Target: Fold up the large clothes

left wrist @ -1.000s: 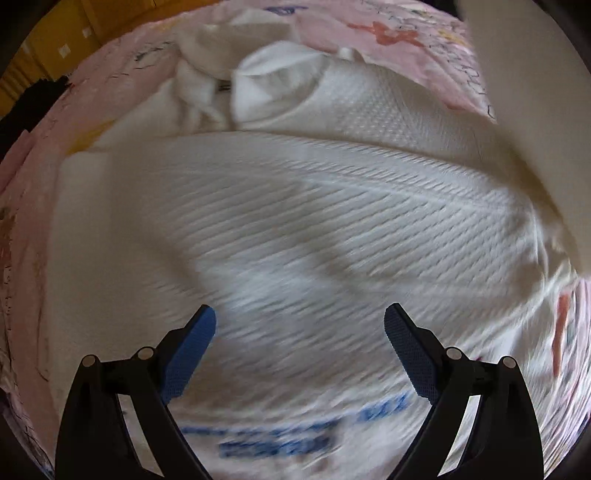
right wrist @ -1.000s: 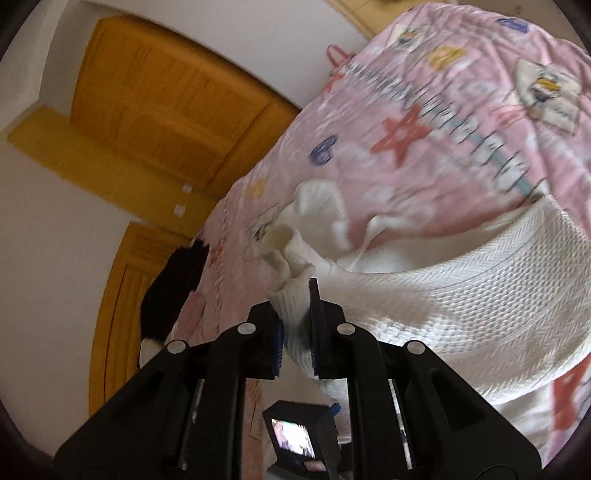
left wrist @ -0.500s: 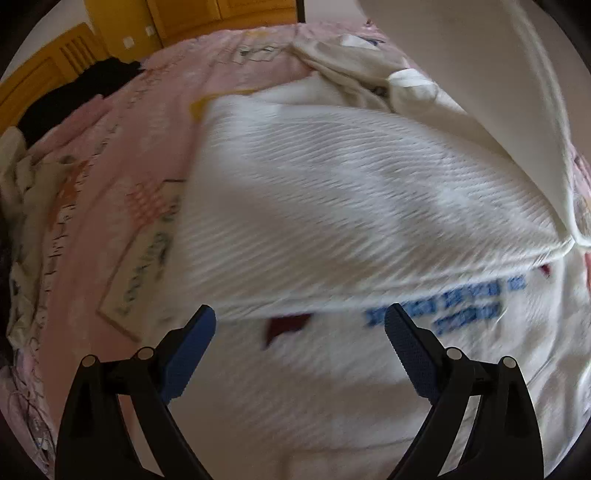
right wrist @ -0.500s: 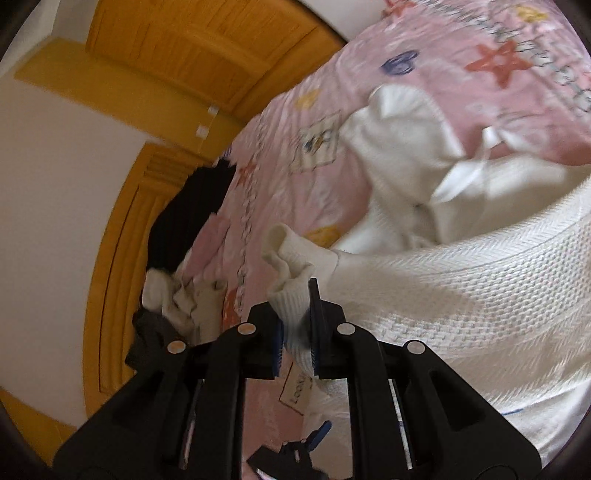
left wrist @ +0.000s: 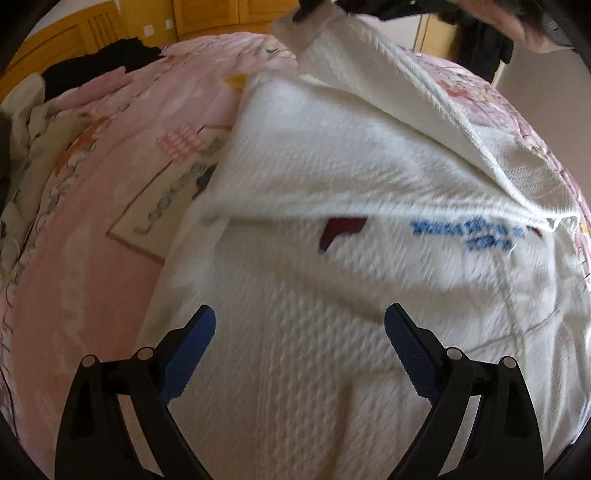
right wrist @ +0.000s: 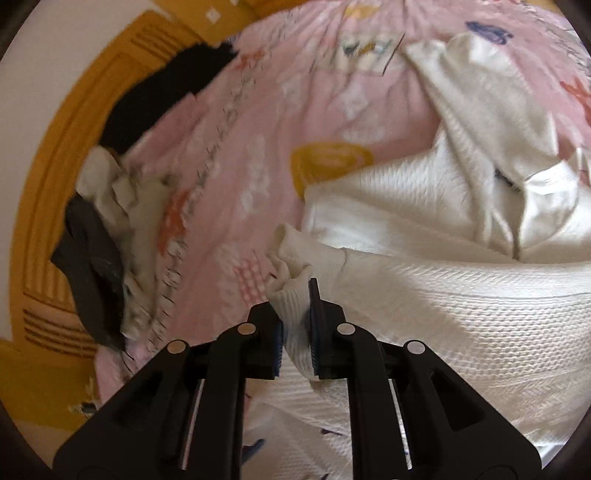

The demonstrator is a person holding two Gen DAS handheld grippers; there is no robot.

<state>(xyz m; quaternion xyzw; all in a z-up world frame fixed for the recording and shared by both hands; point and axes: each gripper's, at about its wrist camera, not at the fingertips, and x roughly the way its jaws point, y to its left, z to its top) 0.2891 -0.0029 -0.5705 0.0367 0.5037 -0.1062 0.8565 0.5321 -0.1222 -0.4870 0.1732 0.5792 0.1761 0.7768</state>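
Note:
A large white textured sweater (left wrist: pixel 332 177) with blue lettering and a dark red mark lies on a pink patterned bedspread (left wrist: pixel 96 236). My left gripper (left wrist: pixel 299 347) is open and empty, hovering over the sweater's lower body. My right gripper (right wrist: pixel 295 339) is shut on the ribbed cuff (right wrist: pixel 291 284) of the sweater's sleeve and holds it lifted over the body; the sleeve (left wrist: pixel 388 85) runs up to the right gripper at the top of the left wrist view. The sweater's hood (right wrist: pixel 491 110) lies crumpled at the far end.
A pile of black, grey and cream clothes (right wrist: pixel 107 236) lies at the bed's left side, also in the left wrist view (left wrist: pixel 33 110). A yellow wooden headboard (right wrist: pixel 55 155) and yellow doors (left wrist: pixel 221 14) stand behind the bed.
My right gripper has carried the cuff across the sweater toward the clothes pile side, drawing the sleeve over the body. My left gripper has drawn back, showing more bedspread on the left.

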